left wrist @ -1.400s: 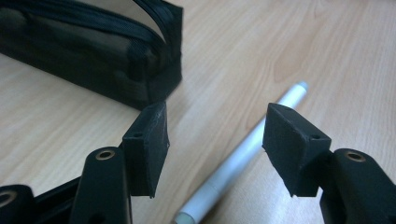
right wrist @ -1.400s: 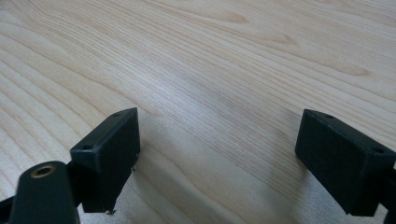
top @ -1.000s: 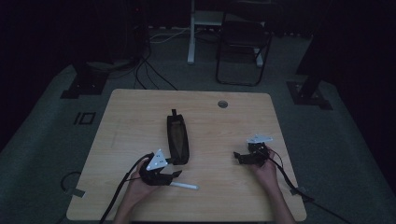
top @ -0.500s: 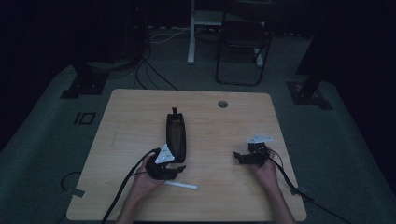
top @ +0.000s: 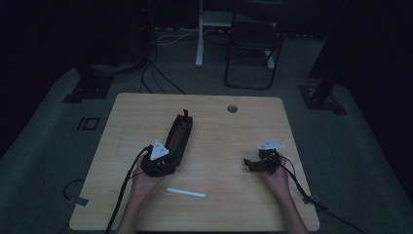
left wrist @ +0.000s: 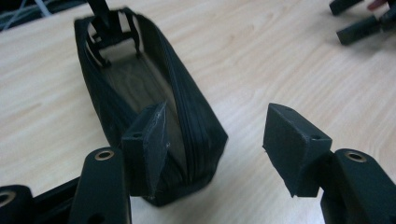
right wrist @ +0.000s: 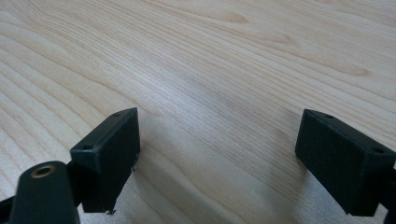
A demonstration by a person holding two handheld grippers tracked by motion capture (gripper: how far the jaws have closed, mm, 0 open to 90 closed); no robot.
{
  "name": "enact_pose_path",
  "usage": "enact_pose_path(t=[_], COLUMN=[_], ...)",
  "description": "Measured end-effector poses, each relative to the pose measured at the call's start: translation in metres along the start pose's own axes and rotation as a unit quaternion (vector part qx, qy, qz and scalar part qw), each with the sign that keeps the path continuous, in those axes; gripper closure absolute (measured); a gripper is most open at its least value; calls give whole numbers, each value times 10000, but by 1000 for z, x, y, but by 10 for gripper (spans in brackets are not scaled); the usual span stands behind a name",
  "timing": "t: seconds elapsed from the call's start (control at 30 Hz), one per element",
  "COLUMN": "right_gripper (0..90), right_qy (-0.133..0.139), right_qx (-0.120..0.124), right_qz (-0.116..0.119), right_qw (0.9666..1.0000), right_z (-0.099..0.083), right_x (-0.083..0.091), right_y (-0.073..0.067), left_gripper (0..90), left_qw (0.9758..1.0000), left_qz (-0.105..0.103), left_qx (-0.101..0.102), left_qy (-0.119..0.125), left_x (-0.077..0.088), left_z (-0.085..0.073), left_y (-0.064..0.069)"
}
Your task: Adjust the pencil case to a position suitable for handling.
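Gaping wide, left gripper jaws straddle pouch wall.

Black blocky tongs — trailing cables

Black zippered pencil case, unzipped and gaping, long and narrow, lying flat on the wooden table left of centre, its pull tab at the far end, interior apparently empty.

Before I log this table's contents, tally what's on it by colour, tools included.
Black: 3, the open zip case, left tool, right tool
White: 1, the stick lying near the front edge
Total: 4
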State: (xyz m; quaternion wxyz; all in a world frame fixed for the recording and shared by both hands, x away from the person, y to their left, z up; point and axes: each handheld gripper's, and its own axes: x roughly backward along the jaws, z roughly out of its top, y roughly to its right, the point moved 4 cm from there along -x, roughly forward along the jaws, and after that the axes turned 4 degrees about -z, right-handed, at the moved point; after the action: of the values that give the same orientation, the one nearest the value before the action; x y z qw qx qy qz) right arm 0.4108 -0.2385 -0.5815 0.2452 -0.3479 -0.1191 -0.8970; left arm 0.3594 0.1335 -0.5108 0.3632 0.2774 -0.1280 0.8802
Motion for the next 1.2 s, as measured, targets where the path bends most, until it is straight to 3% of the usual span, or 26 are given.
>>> enact_pose_path(t=[0.13, 0.23, 0.33, 0.43, 0.57, 0.63, 0.77, 0.83, 0.93, 1.2], right_gripper=[140, 140, 140, 140, 140, 140, 140, 140, 140, 140], right_qy=[-1, -1, -1, -1, -1, -1, -1, -1, -3, -3], right_qx=[-2, 0, 1, -1, -1, 0, 0, 1, -3, -3], right_qz=[1, 1, 0, 1, 1, 1, 1, 0, 1, 1], right_qw=[10000, 10000, 10000, 10000, 10000, 10000, 10000, 10000, 10000, 10000], right_z=[0, 0, 0, 0, 0, 0, 0, 0, 0, 0], right_x=[0, 0, 0, 0, 0, 0, 0, 0, 0, 0], right_y=[0, 0, 0, 0, 0, 0, 0, 0, 0, 0], left_gripper=[403, 414, 510, 628, 675, 713, 720, 720, 715, 534], left_qw=[9996, 9988, 9969, 9969, 9981, 9970, 9922, 9883, 9840, 9926], left_qz=[181, 419, 624, 571, 15, -351, -977, -1249, -1460, -772], left_qx=[-137, 65, 189, 29, -354, -519, -696, -819, -978, -856], left_qy=[-166, -227, -449, -540, -502, -465, -349, -309, -311, -379], left_x=[-19, -30, -34, -34, -31, -30, -23, -17, -10, -10], left_z=[9, 8, 3, 2, 2, 1, 0, -1, -5, -8], left_y=[2, -5, -12, -10, 5, 14, 31, 39, 47, 31])
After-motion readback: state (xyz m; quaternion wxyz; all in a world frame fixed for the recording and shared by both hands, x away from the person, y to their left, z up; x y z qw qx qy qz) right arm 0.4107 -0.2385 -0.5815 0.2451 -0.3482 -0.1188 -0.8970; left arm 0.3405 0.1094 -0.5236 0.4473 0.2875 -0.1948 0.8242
